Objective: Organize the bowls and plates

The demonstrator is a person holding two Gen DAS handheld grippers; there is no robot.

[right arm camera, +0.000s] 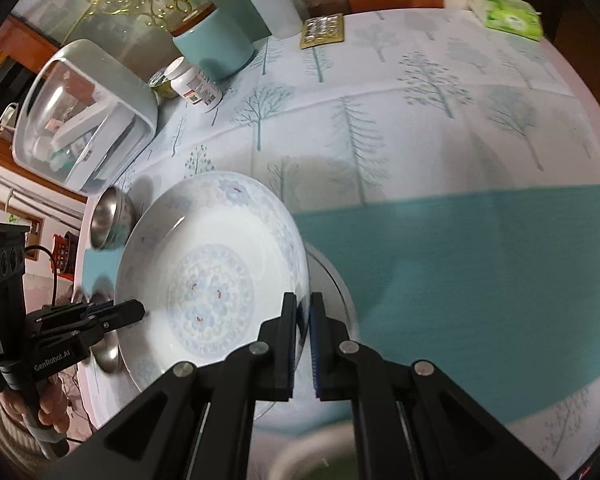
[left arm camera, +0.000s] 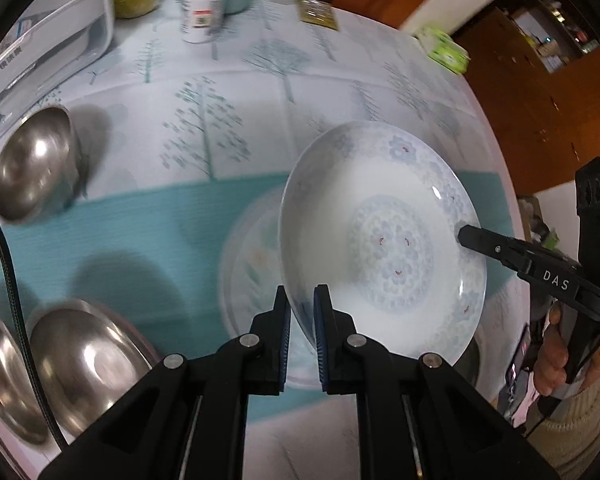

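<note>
Rim-to-rim grip: left gripper (left arm camera: 302, 312) and right gripper (right arm camera: 303, 320) both clamp opposite edges of the white round floral-patterned porcelain plate (left arm camera: 380, 240), held centre-frame above a second plate (left arm camera: 252, 272).

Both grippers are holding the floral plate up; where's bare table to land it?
Free: the teal mat right of the floral plate, and the tree-print cloth up to the tissue pack. Crowded: steel bowls lower left, pill bottle and clear-lidded box at the back.
</note>
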